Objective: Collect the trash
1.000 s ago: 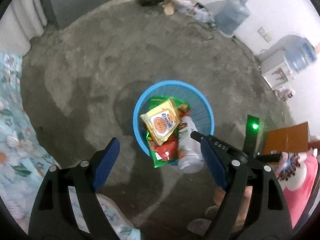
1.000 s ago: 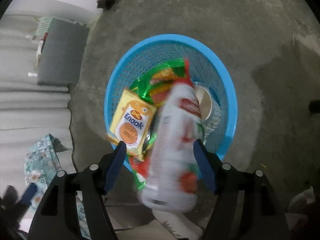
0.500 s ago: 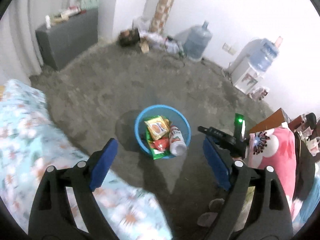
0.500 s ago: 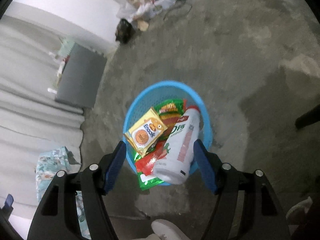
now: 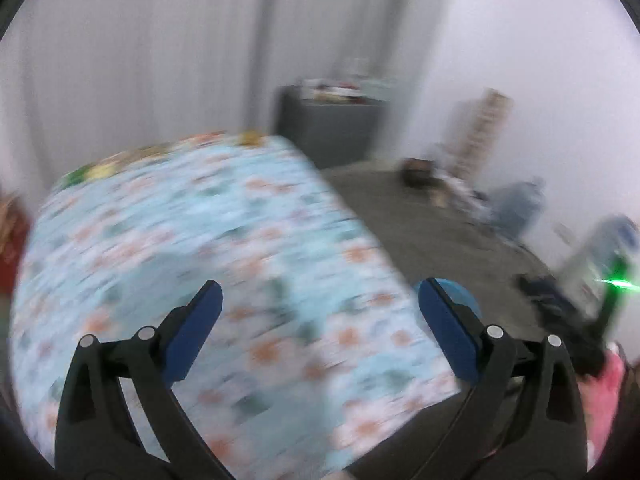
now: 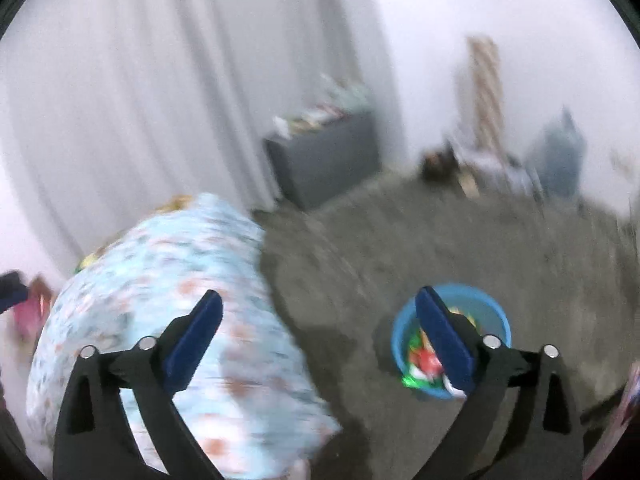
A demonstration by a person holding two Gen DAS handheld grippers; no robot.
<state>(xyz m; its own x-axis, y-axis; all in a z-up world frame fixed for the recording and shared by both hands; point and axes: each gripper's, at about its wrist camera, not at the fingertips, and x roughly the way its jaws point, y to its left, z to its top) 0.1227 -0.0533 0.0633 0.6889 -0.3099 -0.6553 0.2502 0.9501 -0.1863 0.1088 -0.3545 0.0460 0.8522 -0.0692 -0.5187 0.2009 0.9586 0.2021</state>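
Note:
The blue trash basket (image 6: pixel 490 306) stands on the grey floor, holding colourful snack wrappers (image 6: pixel 422 358); the right finger partly hides it. In the left wrist view only a blue sliver of the basket (image 5: pixel 460 294) shows behind the right finger. My left gripper (image 5: pixel 320 334) is open and empty, high over the floral bed. My right gripper (image 6: pixel 318 336) is open and empty, well above the floor between bed and basket. Both views are motion-blurred.
A bed with a light-blue floral cover (image 5: pixel 208 264) fills the left; it also shows in the right wrist view (image 6: pixel 160 288). A dark grey cabinet (image 6: pixel 324 156) stands by white curtains. Water jugs and clutter (image 6: pixel 556 156) line the far wall.
The bottle left my right gripper and landed in the basket. Both grippers then rose and swung left toward the bed, away from the basket.

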